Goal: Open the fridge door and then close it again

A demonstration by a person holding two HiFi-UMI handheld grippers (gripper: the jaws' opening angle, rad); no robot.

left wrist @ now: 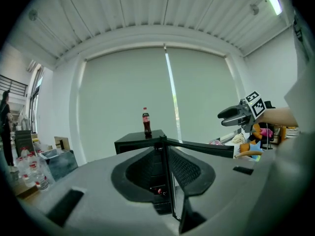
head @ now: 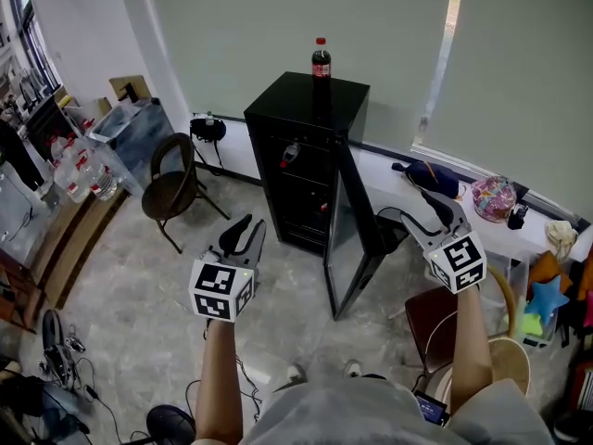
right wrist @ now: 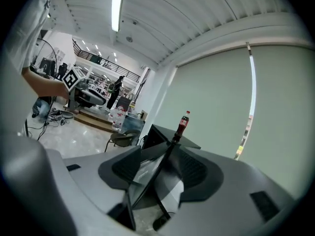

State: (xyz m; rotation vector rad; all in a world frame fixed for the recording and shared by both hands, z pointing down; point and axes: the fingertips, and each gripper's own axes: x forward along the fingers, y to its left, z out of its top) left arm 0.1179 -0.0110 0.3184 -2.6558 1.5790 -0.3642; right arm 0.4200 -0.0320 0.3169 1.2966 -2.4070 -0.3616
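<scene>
The fridge [head: 306, 128] stands at frame centre, its door [head: 350, 239] open toward the lower middle. The left gripper [head: 246, 230] and right gripper [head: 412, 209] hover spread and empty, apart from it. The door looks rigid, likely light on its hinges; push its free edge.

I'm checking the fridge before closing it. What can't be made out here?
Fridge contents: head view, interior dark and too small.
Cola bottle label: every view, too small.
Most of the fridge front: left gripper view, behind the left gripper, its own jaws.
</scene>
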